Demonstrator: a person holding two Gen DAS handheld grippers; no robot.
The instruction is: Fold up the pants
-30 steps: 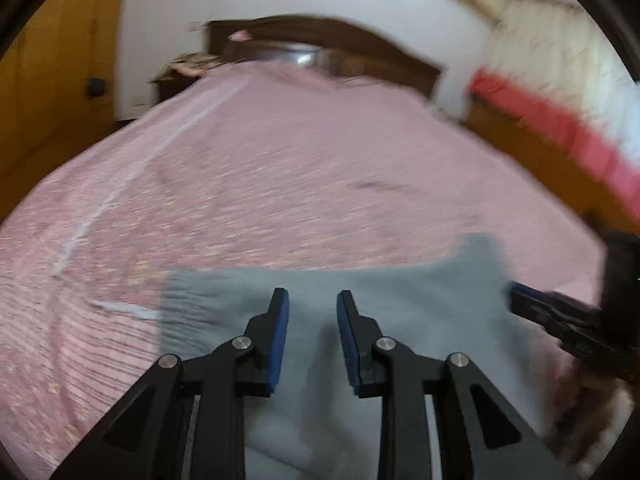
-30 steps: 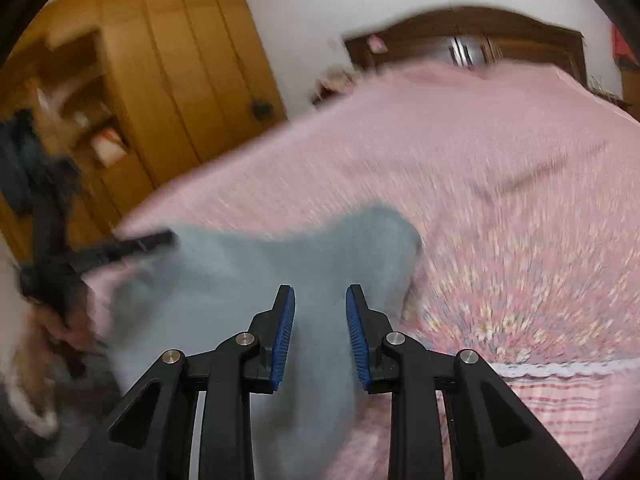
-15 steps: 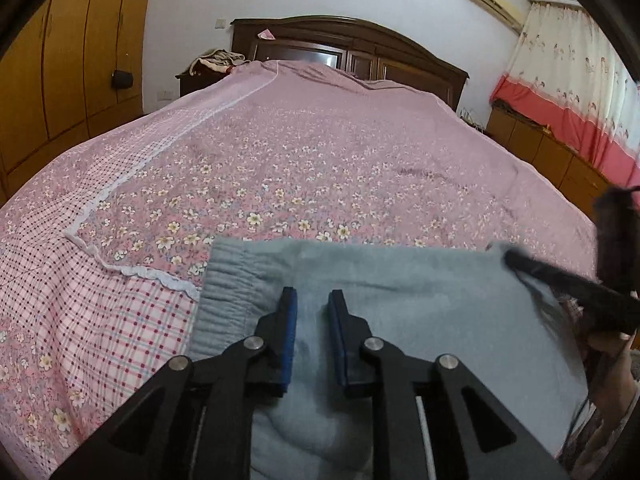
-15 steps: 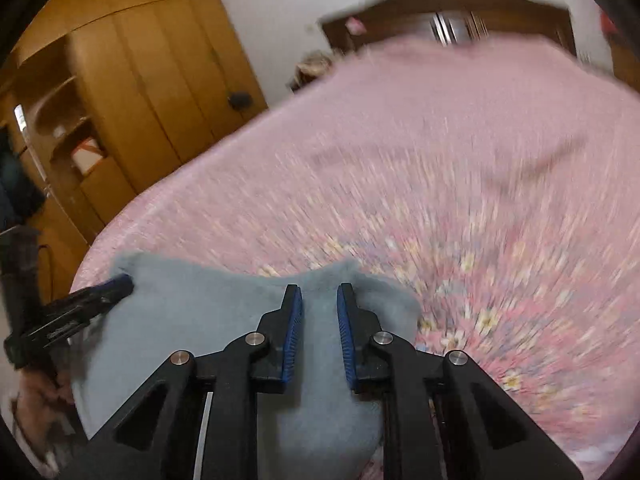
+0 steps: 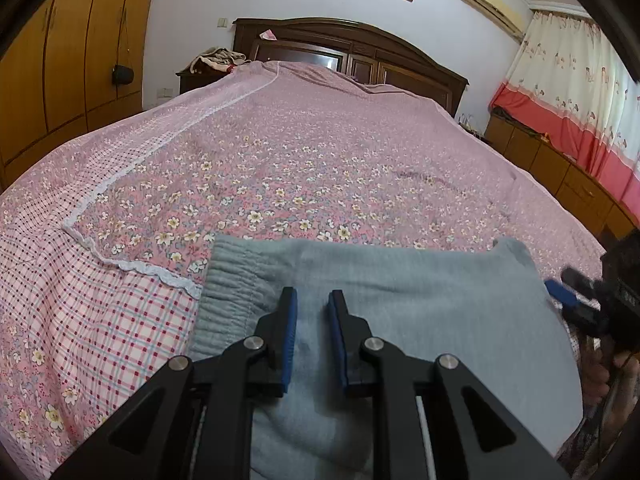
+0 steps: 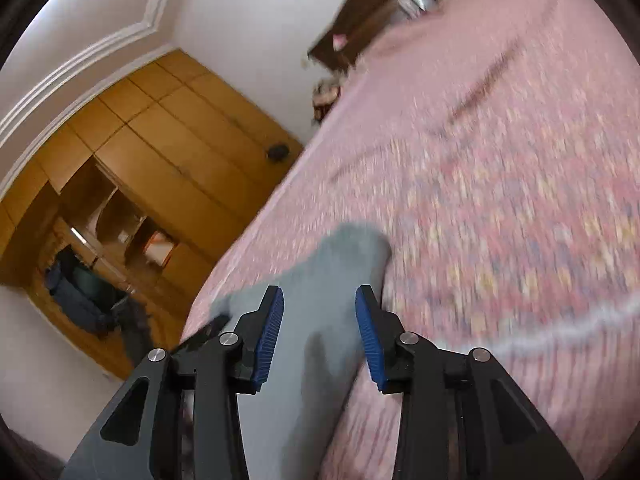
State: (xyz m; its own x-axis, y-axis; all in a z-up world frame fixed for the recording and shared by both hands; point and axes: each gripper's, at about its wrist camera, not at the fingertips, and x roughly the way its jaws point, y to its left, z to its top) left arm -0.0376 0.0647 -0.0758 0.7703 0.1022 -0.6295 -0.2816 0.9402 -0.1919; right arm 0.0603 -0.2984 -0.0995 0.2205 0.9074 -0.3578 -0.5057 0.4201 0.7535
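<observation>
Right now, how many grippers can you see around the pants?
2: the left gripper over the pants beside their waistband, and the right gripper at their far-right edge. None seems hidden.

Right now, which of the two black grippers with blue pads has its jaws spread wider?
The right gripper: its blue pads stand well apart over the grey-blue pants. The left gripper shows only a narrow gap between its pads.
</observation>
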